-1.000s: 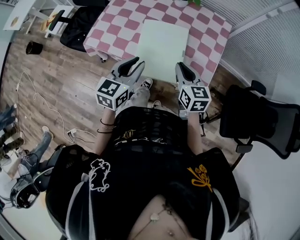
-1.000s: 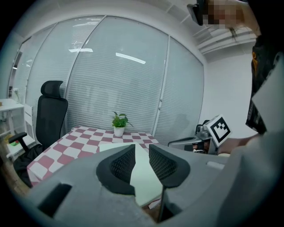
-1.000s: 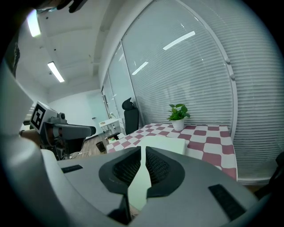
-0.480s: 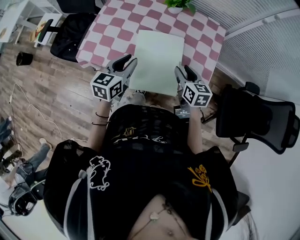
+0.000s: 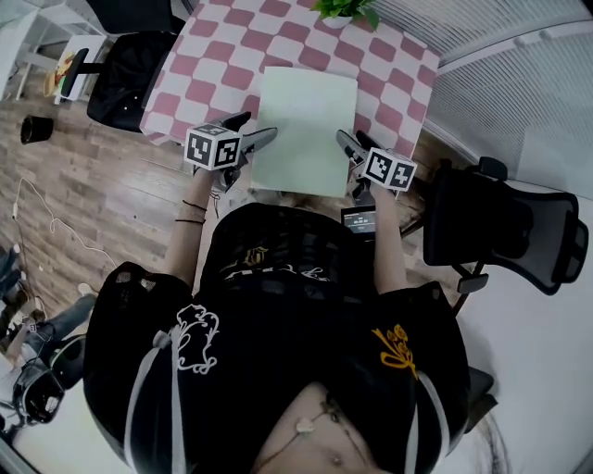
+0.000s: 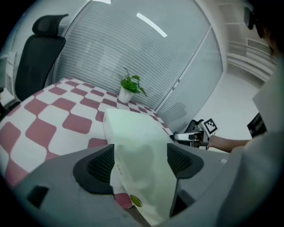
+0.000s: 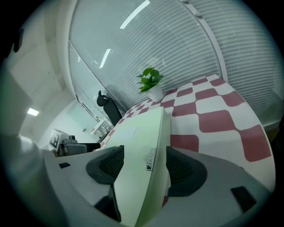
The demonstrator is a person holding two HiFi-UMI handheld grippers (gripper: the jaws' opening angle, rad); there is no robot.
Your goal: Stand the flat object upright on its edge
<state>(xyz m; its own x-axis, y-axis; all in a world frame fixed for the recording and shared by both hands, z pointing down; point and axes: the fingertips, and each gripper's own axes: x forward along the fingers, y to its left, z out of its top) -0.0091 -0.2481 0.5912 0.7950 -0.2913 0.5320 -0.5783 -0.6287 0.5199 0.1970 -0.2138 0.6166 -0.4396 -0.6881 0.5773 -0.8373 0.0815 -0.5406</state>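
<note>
- The flat object (image 5: pixel 306 120), a pale green slab, lies face up on the near half of the desk (image 5: pixel 213 56). It is not on its edge. Its near end reaches out past the desk's near edge.
- The desk wears a pink-and-white checked cloth.
- The left gripper (image 5: pixel 252 131) sits at the desk's near edge, on the left. Its fingers (image 6: pixel 100 166) are opening and already stand wide. The slab's near left corner is between them. The pads are close beside the slab rather than clamped on it.
- A small round green sticker (image 6: pixel 135 201) shows on that corner in the left gripper view.
- The right gripper (image 5: pixel 347 146) sits at the desk's near edge, on the right. Its fingers (image 7: pixel 184 170) are likewise opening and stand wide. The slab's near right part runs between them, unclamped.
- A small label (image 7: pixel 151 162) shows on the slab's side wall in the right gripper view; its print is too small to read.
- A potted plant (image 5: pixel 345 9) in a white pot stands at the desk's far edge.
- A black office chair (image 5: pixel 125 69) stands at the desk's left side.
- A second black chair (image 5: pixel 500 231) stands off the desk's near right corner.
- The person (image 5: pixel 287 352), in a black top, stands at the desk's near edge with both forearms stretched toward it.
</note>
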